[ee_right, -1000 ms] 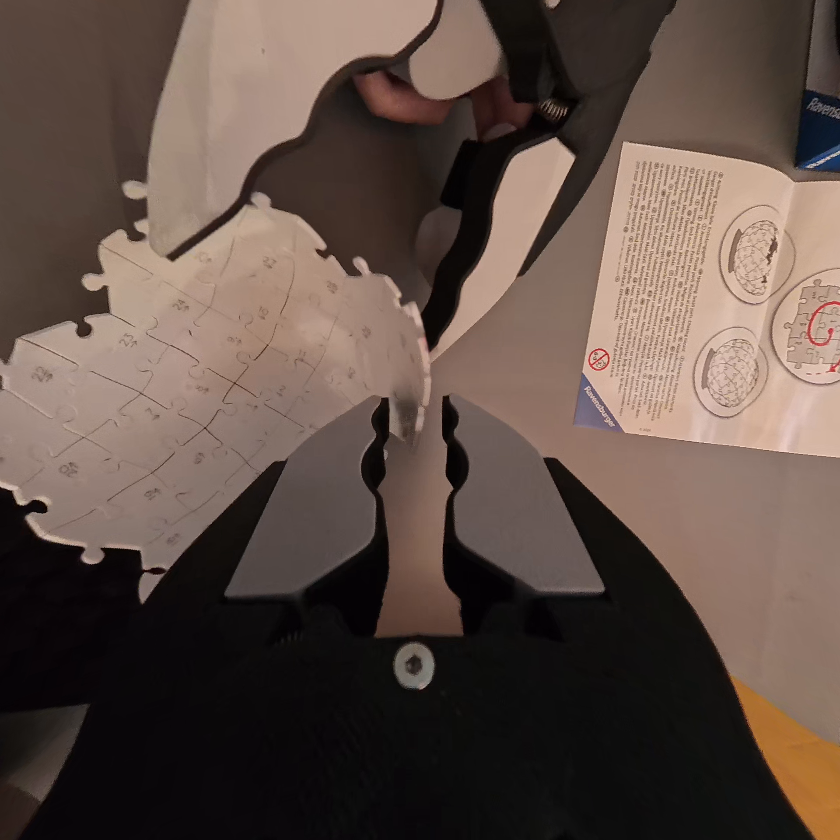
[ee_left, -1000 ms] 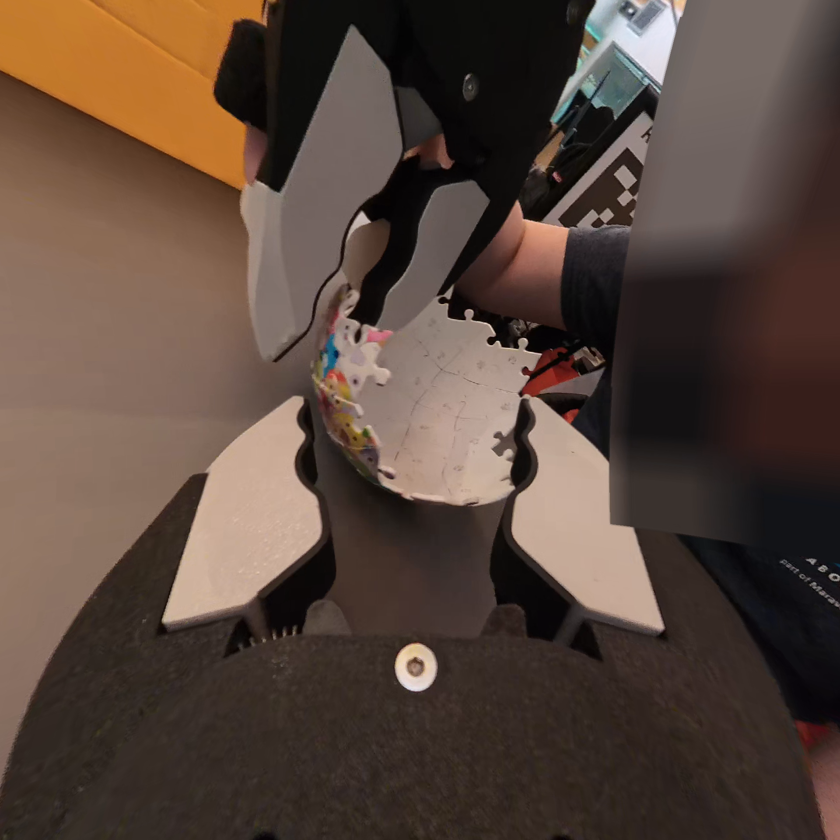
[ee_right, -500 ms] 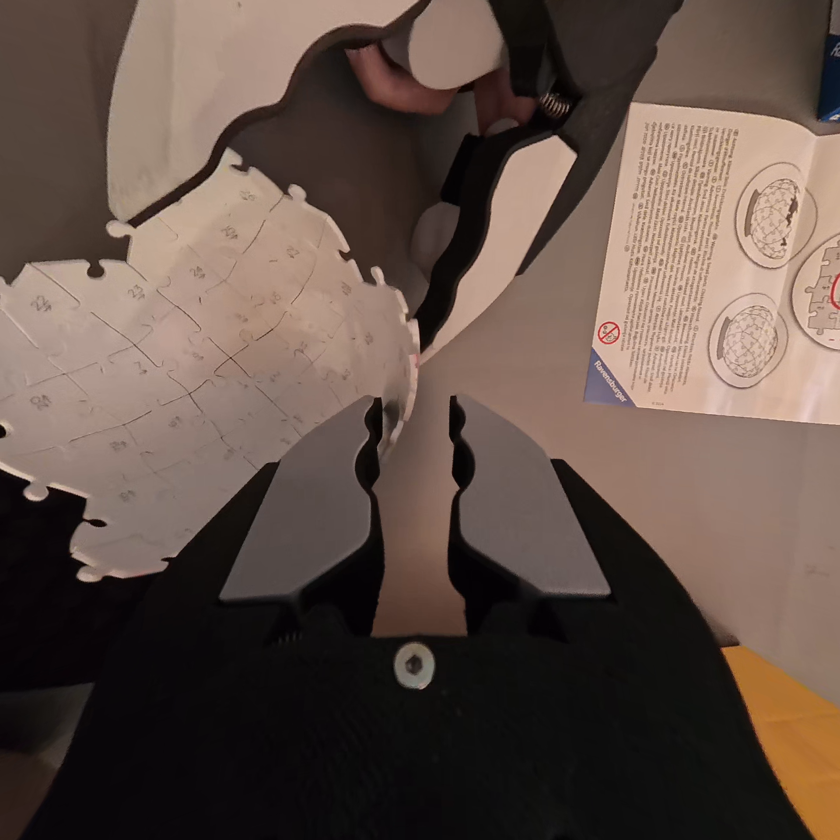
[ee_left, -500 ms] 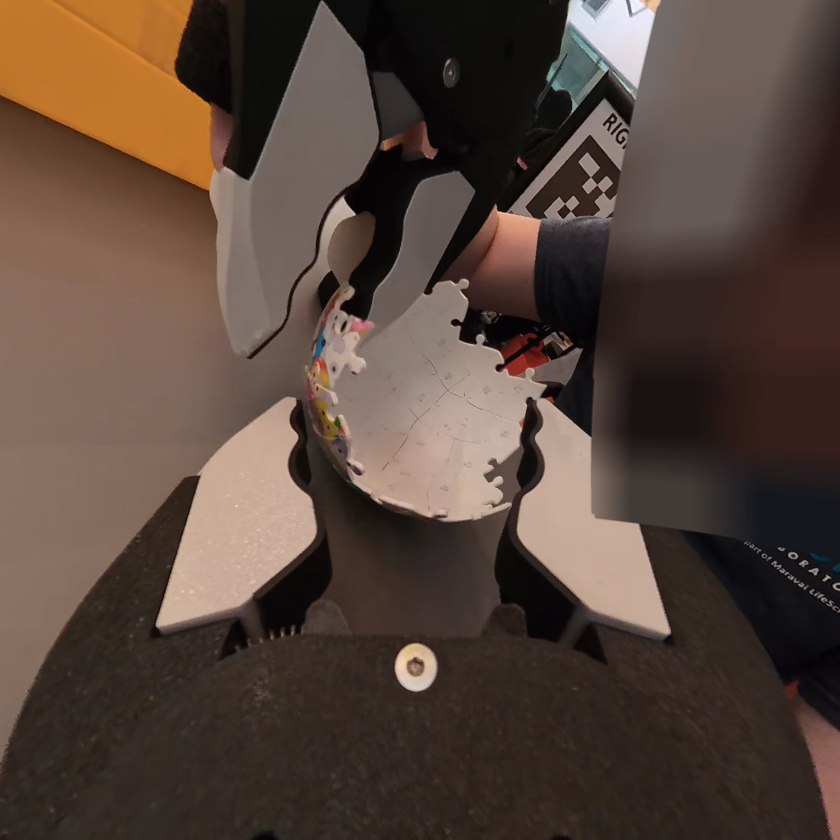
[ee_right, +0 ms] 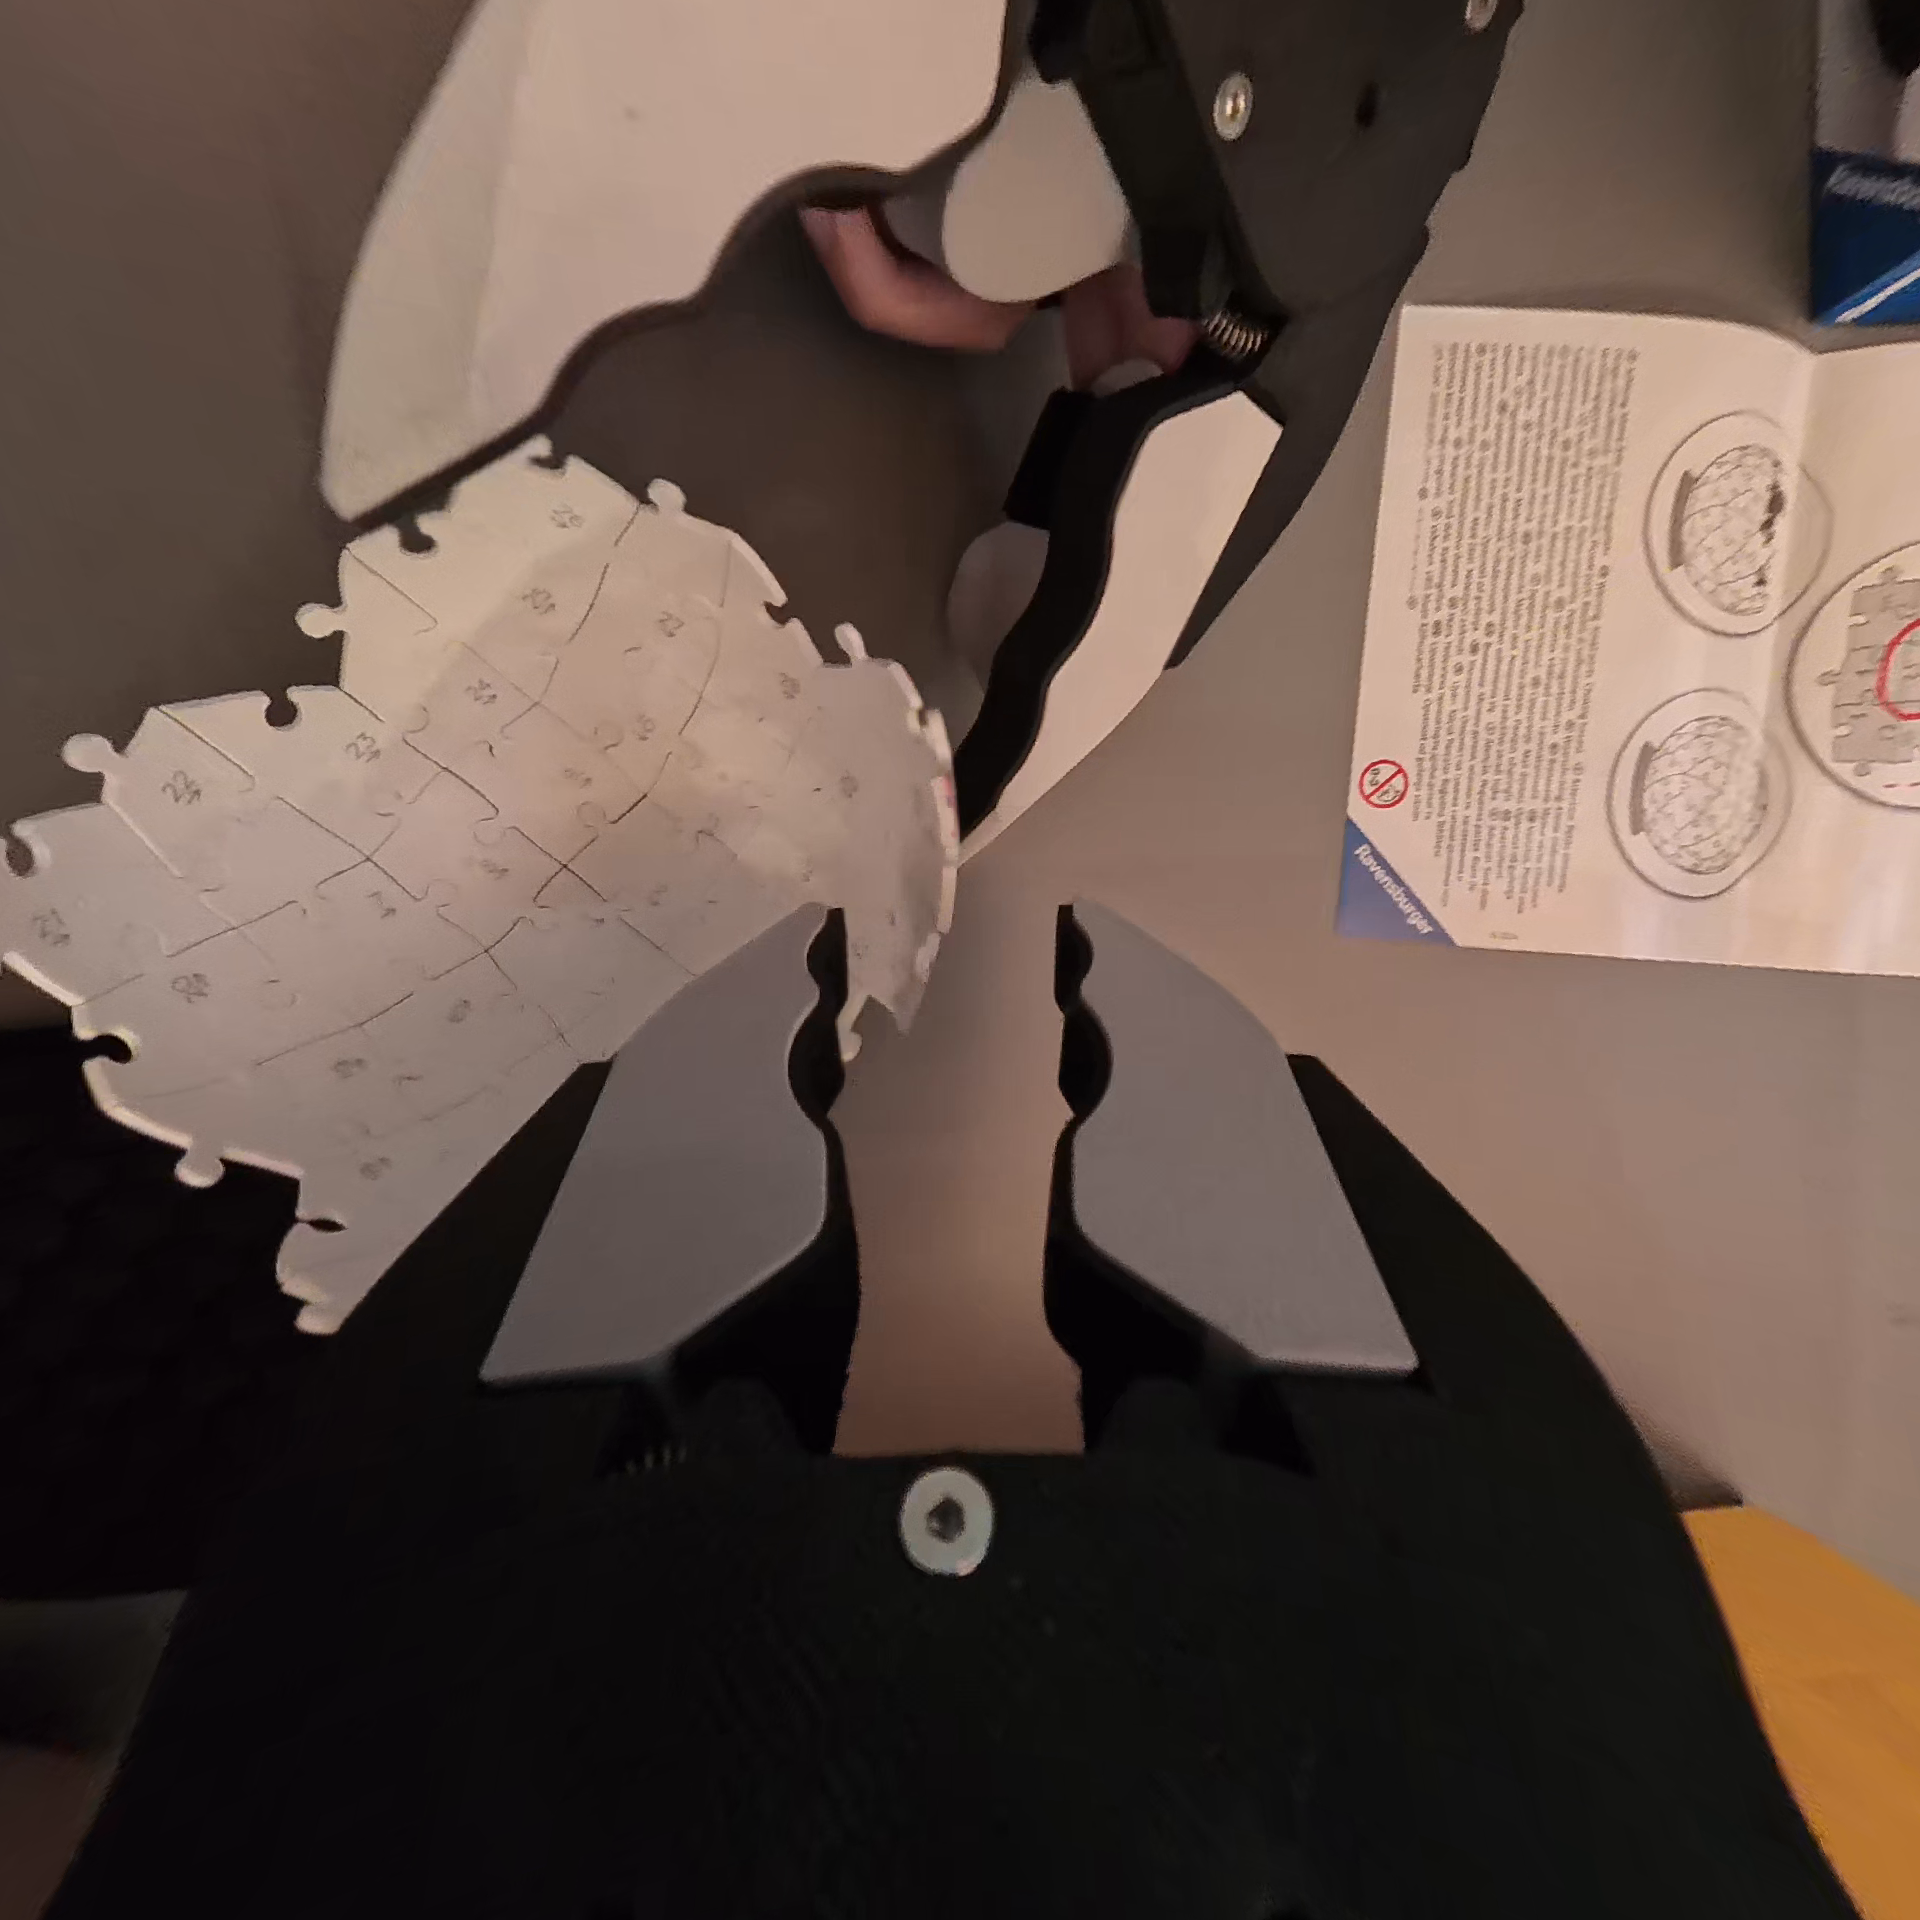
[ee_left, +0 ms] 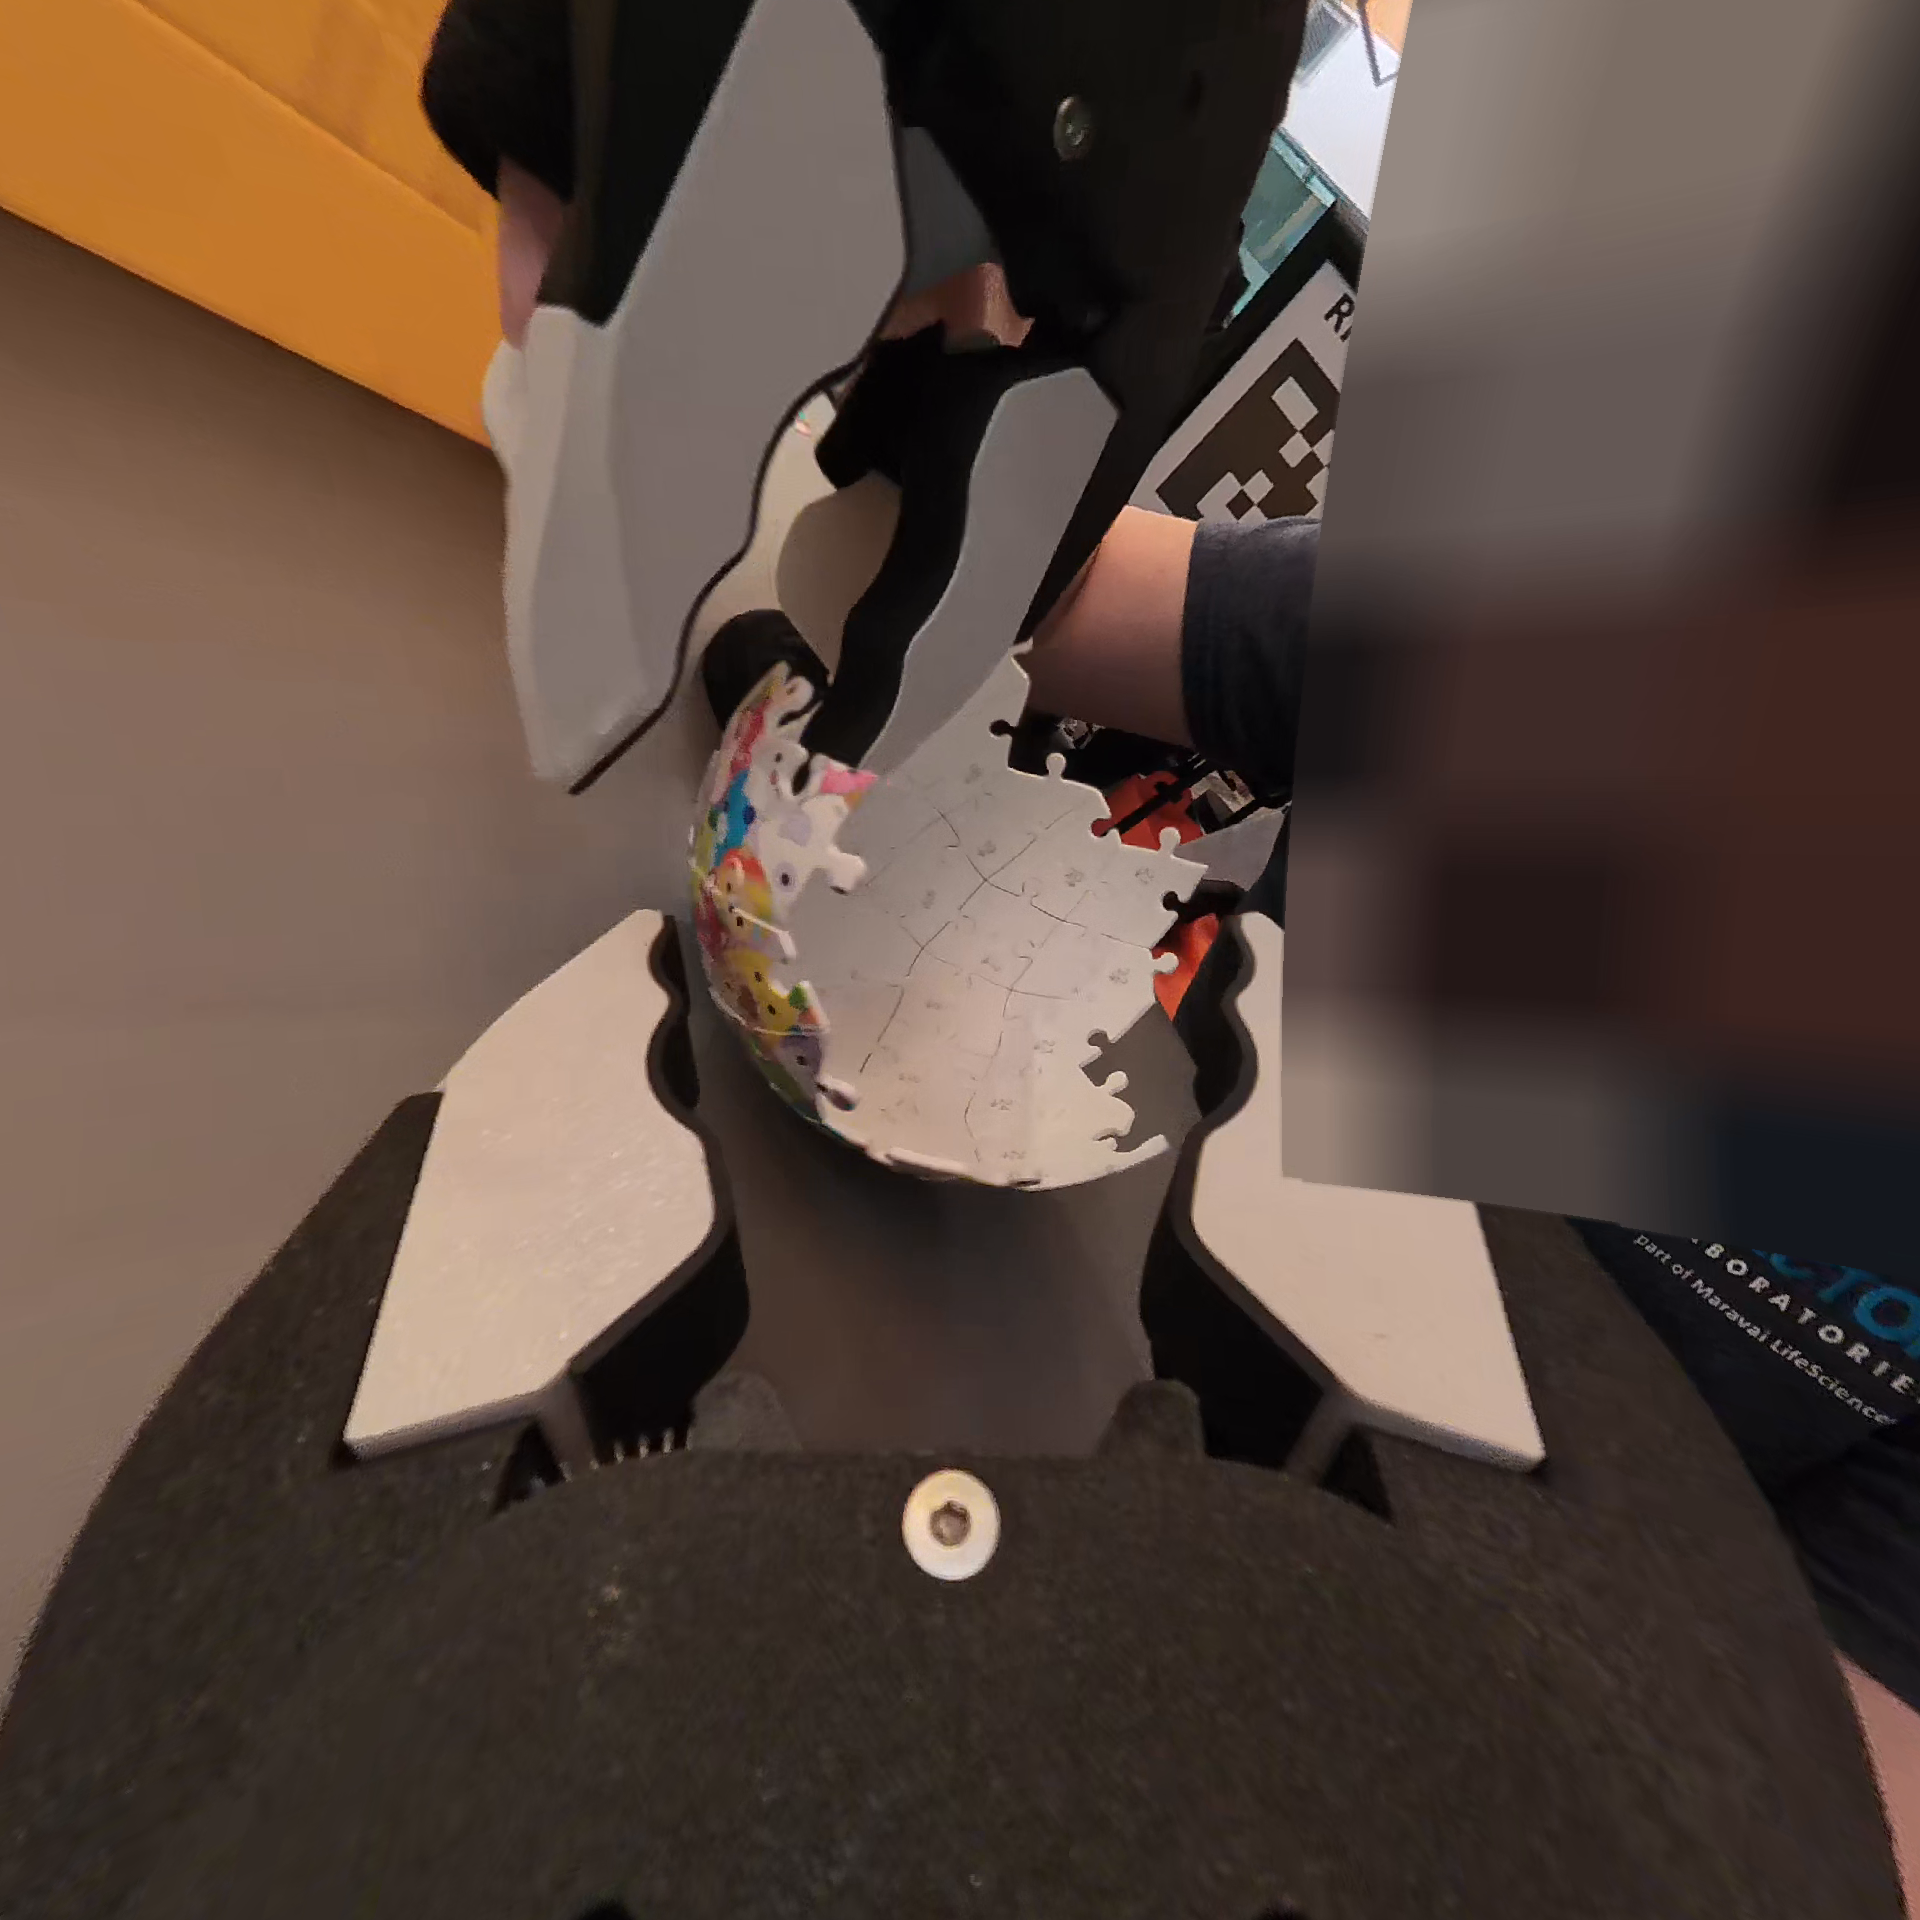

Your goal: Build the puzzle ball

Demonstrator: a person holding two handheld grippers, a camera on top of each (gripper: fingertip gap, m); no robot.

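Gingerly clamps left gripper (ee_left: 940, 930) across half-built white-backed colourful puzzle shell (ee_left: 997, 997); straddles it, right gripper (ee_right: 948, 920) parted; risks popping seams if twisted.

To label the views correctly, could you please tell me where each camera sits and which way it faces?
Left wrist view: on the left gripper, facing the person across the puzzle shell between its fingers; a forearm shows.
Right wrist view: on the right gripper, facing down at the table and leaflet; a hand shows.
Shared: both grippers and the shell.
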